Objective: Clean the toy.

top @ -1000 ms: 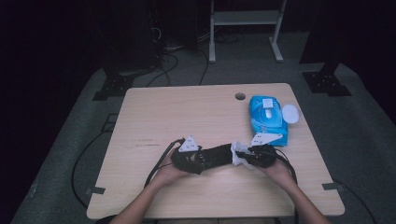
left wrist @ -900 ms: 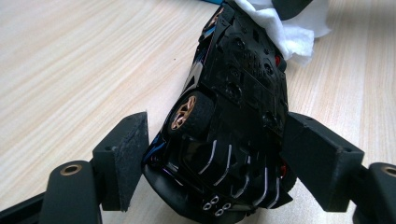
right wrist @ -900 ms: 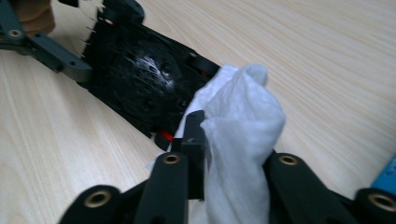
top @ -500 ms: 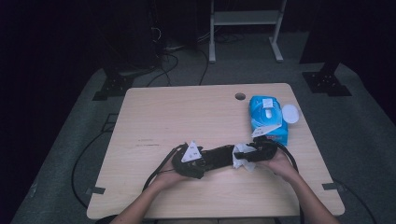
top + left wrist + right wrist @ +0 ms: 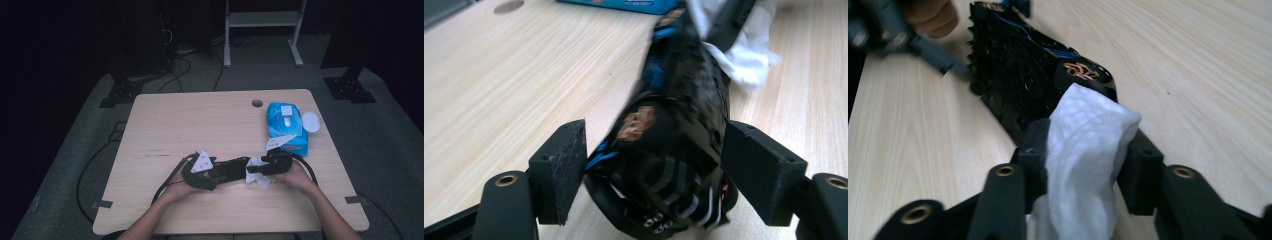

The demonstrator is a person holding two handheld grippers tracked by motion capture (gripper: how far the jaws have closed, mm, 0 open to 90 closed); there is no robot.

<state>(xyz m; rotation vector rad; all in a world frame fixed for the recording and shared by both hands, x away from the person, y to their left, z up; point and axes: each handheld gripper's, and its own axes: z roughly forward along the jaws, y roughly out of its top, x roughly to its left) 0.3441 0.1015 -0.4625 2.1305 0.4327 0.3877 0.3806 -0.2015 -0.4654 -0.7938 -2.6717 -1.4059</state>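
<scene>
A dark room surrounds a grey carpet (image 5: 395,135), and on it stands a pale wooden table (image 5: 200,120) with a round cable hole (image 5: 257,103) near its far edge. Beyond the table stands a white metal frame (image 5: 262,25); cables (image 5: 185,70) trail over the floor there. Near the table's right edge lies a blue pack of wipes (image 5: 285,127) with its round white lid (image 5: 311,121) flipped open.

A long black device (image 5: 225,170), glossy, with blue wires and copper coils, lies near the table's front edge. The left gripper (image 5: 654,165) has its jaws clamped on one end of it. The right gripper (image 5: 1083,160) is clamped on a white wipe (image 5: 1088,150), pressed against the device's other end.
</scene>
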